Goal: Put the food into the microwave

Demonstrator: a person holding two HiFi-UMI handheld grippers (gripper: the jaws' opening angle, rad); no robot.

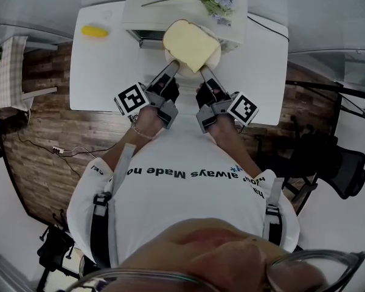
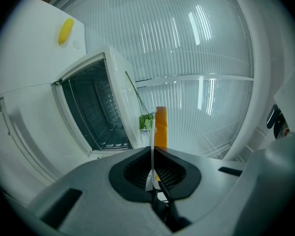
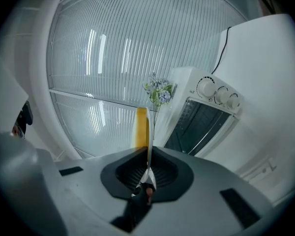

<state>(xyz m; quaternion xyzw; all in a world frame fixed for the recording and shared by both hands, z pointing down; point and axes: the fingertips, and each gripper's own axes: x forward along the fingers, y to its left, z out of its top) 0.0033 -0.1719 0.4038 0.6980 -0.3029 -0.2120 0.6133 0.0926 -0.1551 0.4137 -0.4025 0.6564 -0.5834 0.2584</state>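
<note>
Left claw (image 2: 153, 154) and right claw (image 3: 147, 154) clamp the plate (image 1: 215, 59) rim, seemingly; only head view shows the bread (image 1: 190, 42) flat.

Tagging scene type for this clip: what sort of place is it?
Probably a staged test booth, not a real kitchen: one white table carrying a microwave, ribbed translucent wall panels behind, an office chair beside it.

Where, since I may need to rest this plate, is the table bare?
Bare table lies left of the left gripper, this side of the yellow object, and right of the right gripper. Crowded centre: the held plate with bread before the microwave.
</note>
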